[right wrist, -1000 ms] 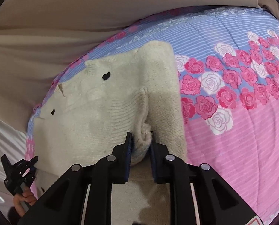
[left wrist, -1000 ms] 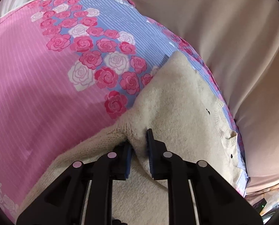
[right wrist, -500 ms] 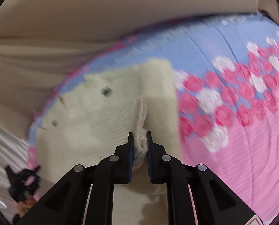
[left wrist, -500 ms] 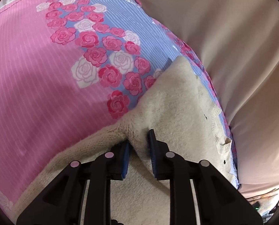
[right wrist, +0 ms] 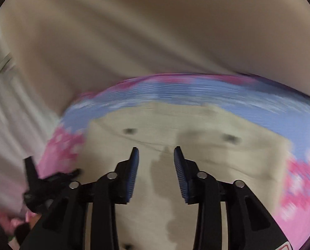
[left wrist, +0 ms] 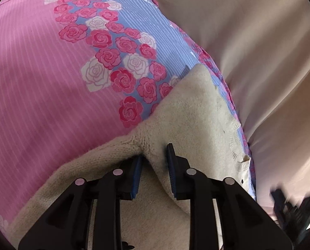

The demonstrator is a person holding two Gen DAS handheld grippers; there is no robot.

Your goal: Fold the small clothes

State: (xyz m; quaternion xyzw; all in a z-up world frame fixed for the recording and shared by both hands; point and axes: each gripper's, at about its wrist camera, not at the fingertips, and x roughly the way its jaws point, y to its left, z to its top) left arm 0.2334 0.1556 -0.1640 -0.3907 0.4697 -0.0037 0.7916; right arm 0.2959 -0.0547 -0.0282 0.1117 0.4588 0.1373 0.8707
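Cream knit sweater (left wrist: 188, 112) flat on pink rose bedspread (left wrist: 40, 79), near the bedspread's blue-striped edge beside the beige sheet (left wrist: 259, 41).

Left gripper (left wrist: 153, 162): narrow gap, just been easing apart; ridge of sweater knit between the pads (left wrist: 136, 175), left pad buried in the fold, right pad seemingly just clear of it. Cannot tell for certain whether any pinch remains; read as slackening.

Right gripper (right wrist: 156, 156): jaws wide, just been opening, nothing between them, above the sweater's middle. Frame heavily blurred.

Risks, judged:
- Fuzzy knit likely to catch on ribbed pads; pulling the left gripper back before jaws fully clear would drag the fold open.
- Uneven release, one side freed and the other half-held, could skew the folded edge on the bedspread.
- Sweater close to the bedspread's edge; a tug that way could slide it onto the sheet.
- Soft bedding under the sweater gives poor purchase for pressing a crease.
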